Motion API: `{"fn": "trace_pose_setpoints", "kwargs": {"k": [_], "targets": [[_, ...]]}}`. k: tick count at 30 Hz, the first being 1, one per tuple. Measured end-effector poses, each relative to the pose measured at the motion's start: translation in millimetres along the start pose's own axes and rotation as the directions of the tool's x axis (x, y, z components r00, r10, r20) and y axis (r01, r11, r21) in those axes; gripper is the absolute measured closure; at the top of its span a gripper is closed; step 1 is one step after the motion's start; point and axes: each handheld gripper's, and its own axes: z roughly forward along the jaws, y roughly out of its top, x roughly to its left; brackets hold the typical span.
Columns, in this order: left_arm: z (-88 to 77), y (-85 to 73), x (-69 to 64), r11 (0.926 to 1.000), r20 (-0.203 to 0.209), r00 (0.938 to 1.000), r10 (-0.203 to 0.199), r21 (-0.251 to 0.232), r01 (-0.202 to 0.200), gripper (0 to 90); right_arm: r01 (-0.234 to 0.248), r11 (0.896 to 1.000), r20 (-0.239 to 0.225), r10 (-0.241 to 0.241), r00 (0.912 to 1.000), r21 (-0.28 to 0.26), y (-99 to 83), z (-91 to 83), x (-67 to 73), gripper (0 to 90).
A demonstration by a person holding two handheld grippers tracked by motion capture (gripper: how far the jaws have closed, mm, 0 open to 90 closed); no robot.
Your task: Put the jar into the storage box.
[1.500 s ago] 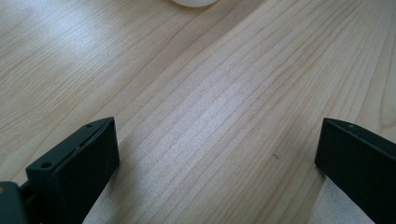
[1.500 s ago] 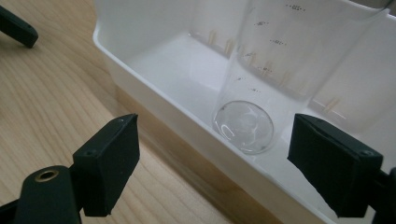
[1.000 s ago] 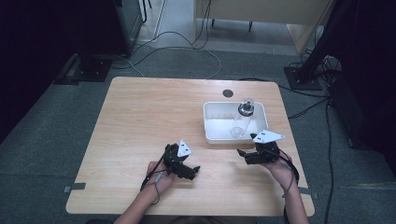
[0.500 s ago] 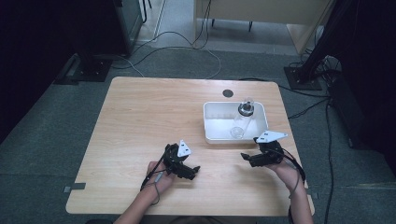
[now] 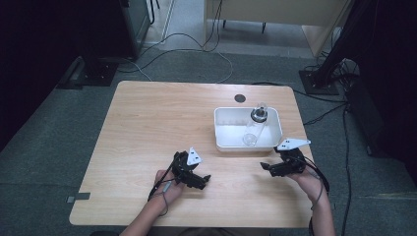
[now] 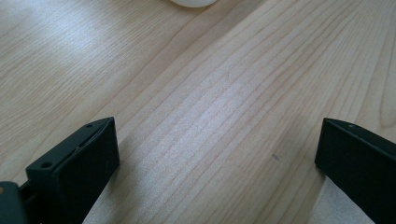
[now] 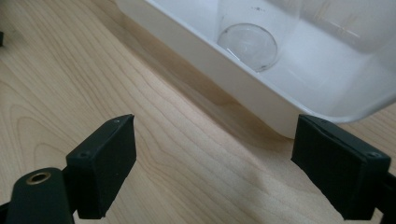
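Note:
A white tray (image 5: pixel 223 140) stands at the table's right side, and a clear bottle (image 5: pixel 253 130) with a dark cap lies in it. My right gripper (image 5: pixel 266 168) hovers just in front of the tray's front right corner. In the right gripper view its jaws (image 7: pixel 215 135) stand apart over bare wood, facing the tray's rim (image 7: pixel 233 74) and the bottle's base (image 7: pixel 247 45). They have just been opening, with nothing between them. My left gripper (image 5: pixel 205 180) rests low near the front middle of the table, open (image 6: pixel 217 135) over bare wood.
A small dark round spot (image 5: pixel 239 98) marks the tabletop behind the tray. Cables (image 5: pixel 196 44) trail over the floor beyond the table. A strip of tape (image 5: pixel 78 198) hangs at the front left edge. A white rounded edge (image 6: pixel 194 2) shows at the top of the left gripper view.
My right gripper has drifted a little to the right along the tray's front. The left gripper, tray and bottle have stayed put.

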Motion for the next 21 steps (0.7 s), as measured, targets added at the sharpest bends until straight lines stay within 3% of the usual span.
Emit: {"fn": "trace_pose_setpoints", "kwargs": {"k": [6, 9, 21], "targets": [[0.0, 0.0, 0.0, 1.0000, 0.000, 1.0000, 0.000, 0.000, 0.000, 0.0, 0.002, 0.999, 0.025, -0.003, 0.9997, 0.035, -5.7, 6.9, -4.3, 13.4], [0.0, 0.0, 0.0, 1.0000, 0.000, 1.0000, -0.001, -0.001, 0.001, 0.0, 0.036, 0.999, 0.061, -0.037, 0.9975, 0.018, -7.1, 9.8, -4.8, 13.4], [0.0, 0.0, 0.0, 1.0000, 0.000, 1.0000, -0.001, 0.000, 0.001, 0.0, 0.018, 1.000, 0.103, -0.017, 0.9945, -0.009, -12.8, 16.6, -11.7, 13.4]]}}
